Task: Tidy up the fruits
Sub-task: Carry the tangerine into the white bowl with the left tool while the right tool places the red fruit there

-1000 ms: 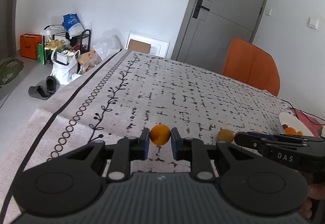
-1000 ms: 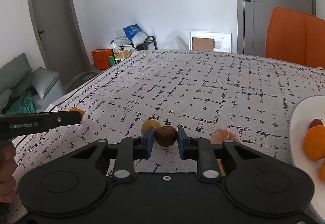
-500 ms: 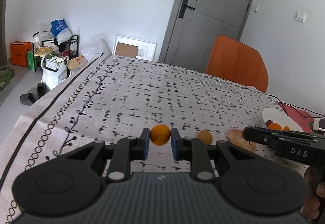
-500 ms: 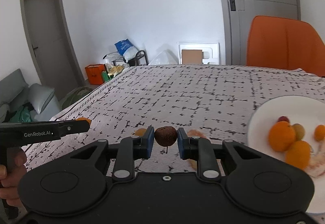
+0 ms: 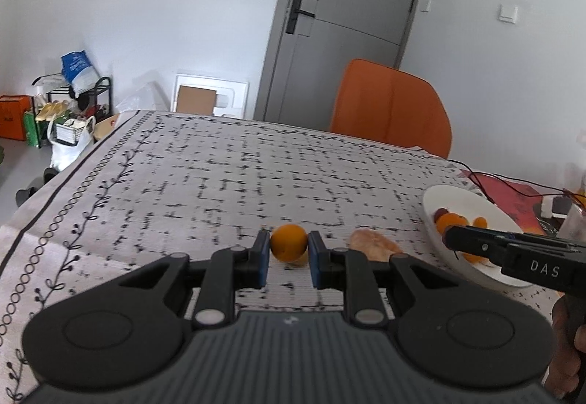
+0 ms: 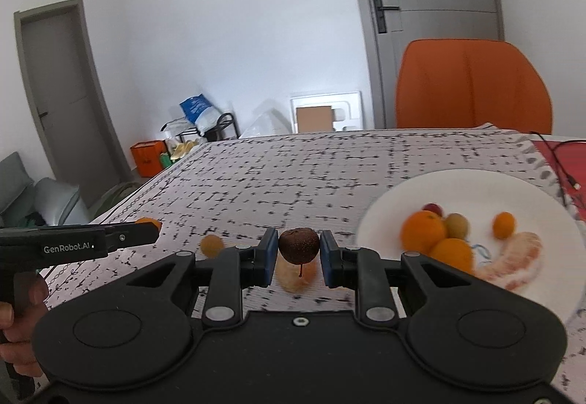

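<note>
My left gripper (image 5: 289, 250) is shut on a small orange fruit (image 5: 289, 243) and holds it above the patterned tablecloth. My right gripper (image 6: 298, 252) is shut on a dark brown fruit with a red stem (image 6: 298, 244), held above the table to the left of the white plate (image 6: 410, 191). The plate holds oranges (image 6: 423, 232), a small green fruit (image 6: 457, 225), a red one and a peeled segment (image 6: 512, 263). On the cloth lie a peeled segment (image 5: 373, 243) and a small orange fruit (image 6: 211, 244). The plate also shows in the left wrist view (image 5: 461, 199).
An orange chair (image 5: 390, 104) stands at the table's far side. A red mat with cables (image 5: 512, 191) lies beyond the plate. Bags and a rack (image 5: 66, 104) crowd the floor at the far left. A grey door (image 5: 348, 19) is behind.
Both grippers have lifted and swung right with their fruits. The plate has come into fuller view in both wrist views.
</note>
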`<move>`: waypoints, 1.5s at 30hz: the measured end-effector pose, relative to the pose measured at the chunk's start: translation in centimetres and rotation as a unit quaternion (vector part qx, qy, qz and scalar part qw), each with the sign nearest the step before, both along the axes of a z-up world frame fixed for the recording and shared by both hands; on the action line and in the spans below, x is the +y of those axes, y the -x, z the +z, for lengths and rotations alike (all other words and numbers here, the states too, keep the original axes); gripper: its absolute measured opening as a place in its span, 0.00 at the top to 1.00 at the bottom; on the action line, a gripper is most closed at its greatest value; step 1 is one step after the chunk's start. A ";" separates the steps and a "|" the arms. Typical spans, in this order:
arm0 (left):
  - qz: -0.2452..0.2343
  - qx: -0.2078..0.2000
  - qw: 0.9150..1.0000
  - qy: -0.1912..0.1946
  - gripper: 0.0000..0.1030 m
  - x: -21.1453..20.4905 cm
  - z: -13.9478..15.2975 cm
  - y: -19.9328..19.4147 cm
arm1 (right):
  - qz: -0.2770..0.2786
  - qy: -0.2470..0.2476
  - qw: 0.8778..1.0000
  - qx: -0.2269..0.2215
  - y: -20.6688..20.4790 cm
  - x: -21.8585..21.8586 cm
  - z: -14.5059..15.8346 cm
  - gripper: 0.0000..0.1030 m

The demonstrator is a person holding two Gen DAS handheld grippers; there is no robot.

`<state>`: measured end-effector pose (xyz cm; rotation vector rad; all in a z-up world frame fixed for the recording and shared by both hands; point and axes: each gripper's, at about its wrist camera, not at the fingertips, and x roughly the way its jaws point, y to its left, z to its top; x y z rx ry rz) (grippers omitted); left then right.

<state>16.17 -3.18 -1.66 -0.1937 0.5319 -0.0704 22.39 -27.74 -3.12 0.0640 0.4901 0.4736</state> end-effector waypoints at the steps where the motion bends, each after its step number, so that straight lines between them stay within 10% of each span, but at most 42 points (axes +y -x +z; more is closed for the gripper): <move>1: -0.003 0.000 1.000 -0.001 0.80 -0.4 0.0 0.0 | -0.004 -0.002 1.000 0.000 0.1 -0.4 0.0 0.78; 45: -0.126 0.002 0.991 -0.048 0.80 -14.6 -0.3 -3.5 | -0.128 -0.053 0.990 0.008 2.0 -13.8 -2.7 0.72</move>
